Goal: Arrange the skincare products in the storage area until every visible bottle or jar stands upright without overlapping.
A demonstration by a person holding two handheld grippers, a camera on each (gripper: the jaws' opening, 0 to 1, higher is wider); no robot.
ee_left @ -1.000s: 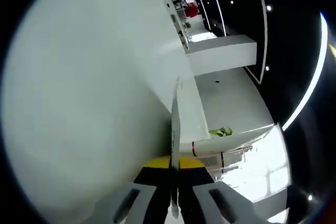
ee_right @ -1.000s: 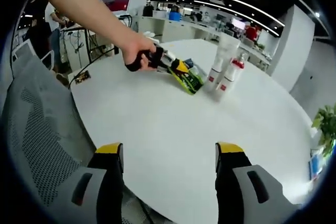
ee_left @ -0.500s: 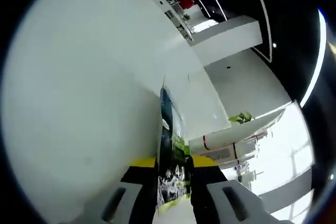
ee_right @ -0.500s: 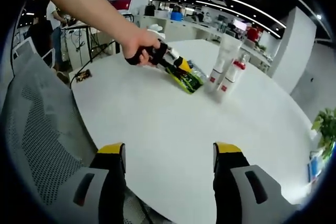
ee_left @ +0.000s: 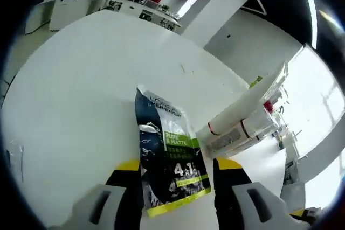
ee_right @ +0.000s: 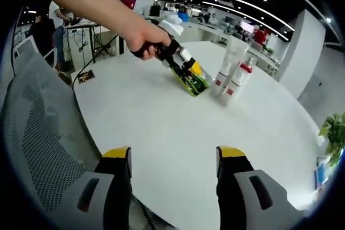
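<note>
An open office with ceiling lights and desks lies behind a big round white table (ee_right: 178,133), and a grey mesh chair (ee_right: 38,138) stands at the table's near edge in the right gripper view. On the far part of the table a dark pouch (ee_left: 167,157) with green and yellow print lies flat; in the left gripper view it sits between the yellow-tipped jaws of the left gripper (ee_left: 175,173), and I cannot tell whether the jaws press its sides or only frame it. In the right gripper view the same pouch (ee_right: 190,82) shows beside the left gripper (ee_right: 188,74), which a hand (ee_right: 144,40) holds by its handle, angled down toward the tabletop. Just beside the pouch are the skincare products: a white tube (ee_right: 230,60) and a smaller white bottle (ee_right: 240,79) with a red cap band stand upright and close together. In the left gripper view the tube (ee_left: 245,106) and bottle (ee_left: 242,130) appear tilted across the frame, just beyond the pouch. The right gripper (ee_right: 172,157) hangs over the near edge of the table, well apart from the products, its jaws spread wide with nothing between them.
</note>
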